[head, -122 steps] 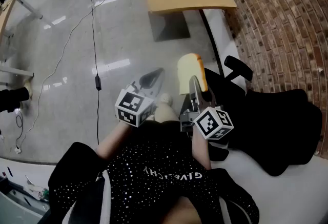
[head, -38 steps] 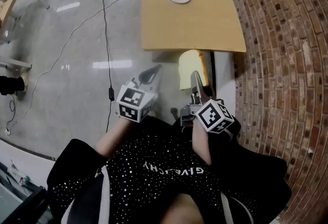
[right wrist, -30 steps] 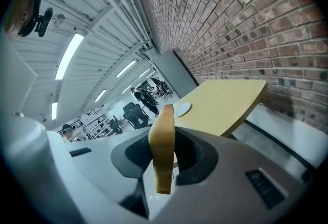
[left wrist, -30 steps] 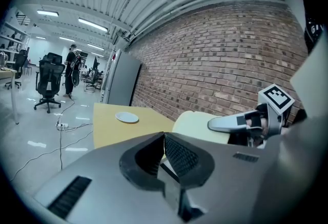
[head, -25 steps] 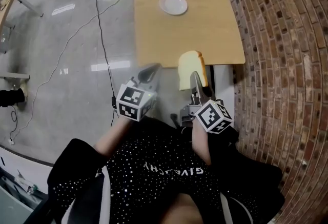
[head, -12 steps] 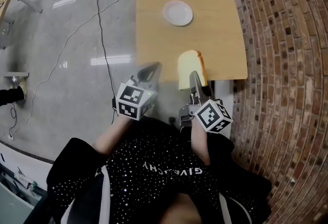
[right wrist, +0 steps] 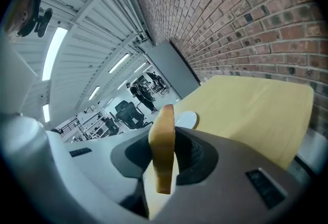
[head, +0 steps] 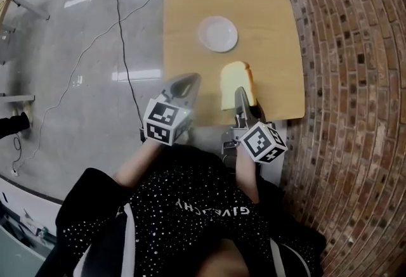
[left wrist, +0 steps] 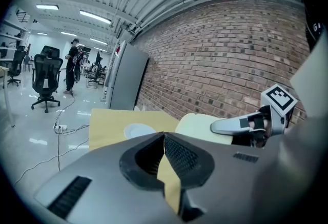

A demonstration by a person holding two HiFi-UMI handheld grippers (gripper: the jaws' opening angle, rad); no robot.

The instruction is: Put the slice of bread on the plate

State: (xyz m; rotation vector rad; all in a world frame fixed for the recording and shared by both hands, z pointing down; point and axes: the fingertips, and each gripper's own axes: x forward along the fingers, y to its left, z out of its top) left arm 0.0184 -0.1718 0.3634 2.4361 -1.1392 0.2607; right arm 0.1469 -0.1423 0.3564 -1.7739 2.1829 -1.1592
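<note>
Compared with a second ago, the wooden table (head: 273, 47) has slid closer in the head view, and both grippers now sit over its near edge instead of short of it. Right gripper (head: 242, 99) is clamped on the slice of bread (head: 236, 82), held upright by its lower end. Its own view shows the crust edge-on with a pad pressed against each face. So the bread is up in the air over the tabletop, near the white plate (head: 217, 33) but not over it yet; the plate lies just beyond it, a bit to the left. Left gripper (head: 183, 85) is alongside with its jaws closed tip to tip and nothing between them. As for writing, the only thing I can read is "GIVENCHY" upside down on the person's black speckled shirt (head: 190, 219). The marker cubes (head: 160, 122) just have black-and-white square patterns, no letters. Brick wall (head: 349, 79) runs along the right.
</note>
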